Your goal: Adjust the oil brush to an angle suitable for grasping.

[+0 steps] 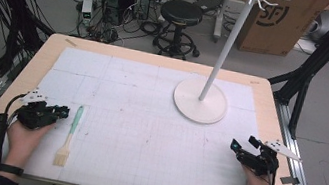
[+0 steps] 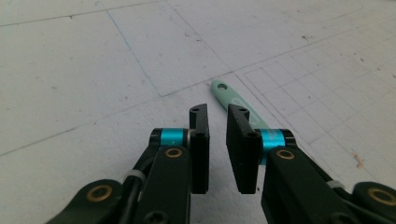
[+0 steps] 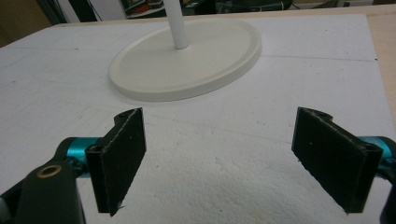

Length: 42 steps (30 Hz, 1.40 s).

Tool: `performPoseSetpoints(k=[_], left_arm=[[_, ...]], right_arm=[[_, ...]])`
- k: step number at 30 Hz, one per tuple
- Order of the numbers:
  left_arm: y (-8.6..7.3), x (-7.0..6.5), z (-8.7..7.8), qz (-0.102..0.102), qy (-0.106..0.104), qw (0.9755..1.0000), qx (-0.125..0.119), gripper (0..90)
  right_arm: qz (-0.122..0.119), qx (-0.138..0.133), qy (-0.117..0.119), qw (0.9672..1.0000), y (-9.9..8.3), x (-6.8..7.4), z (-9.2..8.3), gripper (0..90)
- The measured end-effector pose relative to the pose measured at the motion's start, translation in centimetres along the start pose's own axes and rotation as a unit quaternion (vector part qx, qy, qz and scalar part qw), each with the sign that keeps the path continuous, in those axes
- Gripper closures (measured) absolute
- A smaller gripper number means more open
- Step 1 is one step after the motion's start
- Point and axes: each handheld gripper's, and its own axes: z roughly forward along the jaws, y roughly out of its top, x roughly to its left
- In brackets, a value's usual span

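Brush (image 1: pixel 70 133) is lying flat on the white mat (image 1: pixel 147 120), just to the right of the left gripper (image 1: pixel 62 112) and apart from it; handle end pointing away from the person, bristles toward them.

Left gripper's jaws are standing nearly together with only a narrow gap, nothing between them; the brush handle (image 2: pixel 233 103) is passing beside and under the right-hand jaw, not in the gap. Risk, as I judge it: with the jaws this narrow and off to one side, a reach would be pushing the handle along the mat rather than clamping it. A thin, flat handle may also be slipping out of a hasty pinch.

Looks: pale mint-green handle with a hanging hole at its tip, light tan bristles.

Right gripper (image 1: pixel 244 147) is resting well off, jaws wide apart and empty, facing the white stand's round base (image 3: pixel 187 60).
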Motion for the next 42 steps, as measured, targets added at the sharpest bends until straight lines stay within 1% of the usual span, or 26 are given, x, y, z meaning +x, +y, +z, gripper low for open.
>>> performPoseSetpoints(k=[1,2,4,7,10,12,17,23,24,25,30,32,33,34,37,38,40,42], left_arm=[[0.1,-0.1,0.3,0.001,0.002,1.0000,0.006,83.4],[0.2,-0.2,0.5,0.004,0.004,0.9999,0.013,83.6],[0.4,-0.5,0.9,0.009,0.005,0.9998,0.019,84.6],[0.6,-0.8,1.5,0.009,0.009,0.9994,0.032,85.5],[0.8,-1.0,1.9,0.009,0.002,0.9993,0.036,86.7],[1.0,-1.4,2.2,0.014,0.002,0.9992,0.038,87.3],[1.4,-2.3,3.1,0.020,-0.015,0.9989,0.039,88.3],[1.8,-3.1,3.9,0.029,-0.030,0.9983,0.042,88.5],[1.9,-3.3,4.0,0.032,-0.034,0.9980,0.043,88.7],[2.0,-3.5,4.1,0.035,-0.036,0.9978,0.043,88.8],[2.4,-4.6,5.0,0.048,-0.054,0.9963,0.047,88.8],[2.6,-4.9,5.3,0.058,-0.057,0.9957,0.046,88.6],[2.7,-5.0,5.2,0.061,-0.055,0.9956,0.045,87.4],[2.7,-5.0,5.1,0.059,-0.053,0.9960,0.041,85.0],[3.0,-4.6,4.1,0.053,-0.045,0.9973,0.025,73.6],[3.0,-4.4,3.6,0.052,-0.042,0.9976,0.016,68.8],[3.1,-3.9,2.4,0.044,-0.032,0.9985,-0.003,55.1],[2.9,-3.4,1.2,0.036,-0.031,0.9984,-0.031,42.4]], right_arm=[[0.000,0.000,0.000,1.0000,0.0,0.0,0.0,16.8],[0.000,0.000,0.000,1.0000,0.0,0.0,0.0,16.8],[-0.001,-0.001,0.000,1.0000,0.0,0.0,0.0,16.9],[-0.001,-0.001,0.001,1.0000,0.0,0.0,0.0,16.9],[-0.001,-0.001,0.001,1.0000,0.0,0.0,0.0,16.9],[-0.002,-0.001,0.000,1.0000,0.0,0.0,0.0,17.0],[0.000,0.002,-0.001,1.0000,0.0,0.1,0.0,17.0],[0.000,0.002,-0.001,1.0000,0.0,0.1,0.0,17.0],[-0.004,0.000,-0.001,1.0000,0.0,0.1,0.0,17.0],[0.000,0.002,-0.001,1.0000,0.0,0.1,0.0,17.0],[-0.001,0.000,-0.001,1.0000,0.0,0.1,0.0,17.0],[-0.004,-0.001,-0.002,1.0000,0.0,0.0,0.0,17.0],[-0.002,0.001,-0.001,1.0000,0.0,0.0,0.0,17.0],[-0.002,0.001,-0.001,1.0000,0.0,0.1,0.0,17.0],[-0.002,0.001,-0.001,1.0000,0.0,0.1,0.0,17.0],[-0.002,0.001,-0.001,1.0000,0.0,0.1,0.0,17.0],[-0.003,-0.001,-0.001,1.0000,0.0,0.0,0.0,17.0],[-0.003,-0.001,-0.001,1.0000,0.0,0.0,0.0,17.0]])
